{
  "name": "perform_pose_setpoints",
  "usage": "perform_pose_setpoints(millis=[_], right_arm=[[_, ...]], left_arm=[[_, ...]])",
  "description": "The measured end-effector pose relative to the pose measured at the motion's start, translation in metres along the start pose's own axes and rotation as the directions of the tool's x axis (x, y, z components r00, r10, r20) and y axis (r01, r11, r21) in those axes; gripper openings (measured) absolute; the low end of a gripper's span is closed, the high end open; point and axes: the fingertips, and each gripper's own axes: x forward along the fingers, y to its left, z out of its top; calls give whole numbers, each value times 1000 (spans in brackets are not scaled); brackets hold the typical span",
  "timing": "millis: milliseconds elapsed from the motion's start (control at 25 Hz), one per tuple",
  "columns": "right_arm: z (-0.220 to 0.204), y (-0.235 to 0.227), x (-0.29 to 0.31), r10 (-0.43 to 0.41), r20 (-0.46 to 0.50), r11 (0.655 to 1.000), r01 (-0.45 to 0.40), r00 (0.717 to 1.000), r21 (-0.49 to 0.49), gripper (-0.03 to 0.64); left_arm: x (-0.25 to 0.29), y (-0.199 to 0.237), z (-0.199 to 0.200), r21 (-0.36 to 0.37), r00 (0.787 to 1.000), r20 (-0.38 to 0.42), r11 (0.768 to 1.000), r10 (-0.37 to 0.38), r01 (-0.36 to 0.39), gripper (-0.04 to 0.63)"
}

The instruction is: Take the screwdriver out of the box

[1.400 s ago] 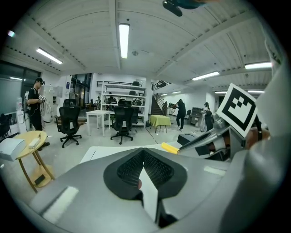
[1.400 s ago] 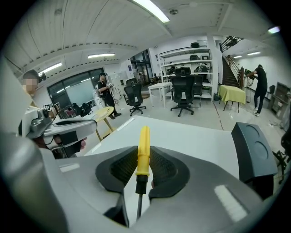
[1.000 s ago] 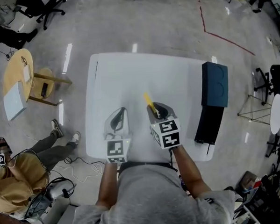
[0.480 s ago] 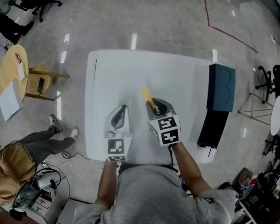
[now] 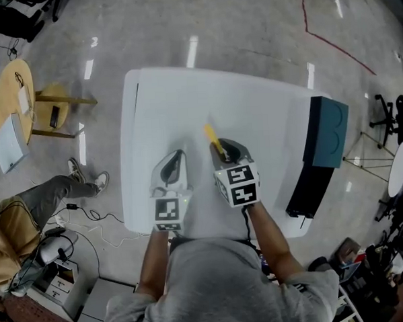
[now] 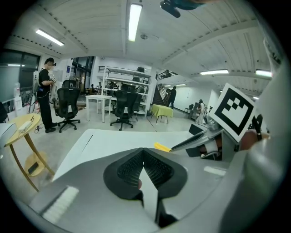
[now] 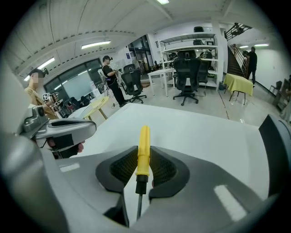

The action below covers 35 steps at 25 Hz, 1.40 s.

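A yellow-handled screwdriver [image 7: 143,152] is clamped between the pads of my right gripper [image 7: 144,169], handle pointing forward and dark shaft back toward the camera. In the head view the right gripper [image 5: 222,151] hovers over the white table [image 5: 185,104] with the screwdriver [image 5: 214,139] sticking out ahead of it. My left gripper [image 5: 173,166] hangs beside it on the left, jaws shut with nothing between them; in its own view the left gripper [image 6: 142,168] faces the table and the screwdriver's yellow tip [image 6: 162,147]. The dark blue box [image 5: 327,132] lies open at the table's right edge.
The box's black lid [image 5: 309,192] hangs off the table's right side. A round wooden table [image 5: 10,113] and a stool [image 5: 57,110] stand left of the table, a seated person's legs [image 5: 48,195] nearby. Office chairs [image 6: 122,102] and a standing person [image 6: 45,98] are farther off.
Both grippers have sunk a little toward the table, keeping the same spacing. The screwdriver stays gripped in the right gripper. The head view has shifted, showing the box further right.
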Motion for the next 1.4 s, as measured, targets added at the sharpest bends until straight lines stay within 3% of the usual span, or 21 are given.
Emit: perform_pose_setpoints(millis=[1400], right_arm=[[-20,-11,55,8,-70,1000,-9,998,-12,87]], left_arm=[[33,25,-40,-64,996,-94,998,2,-8,12]])
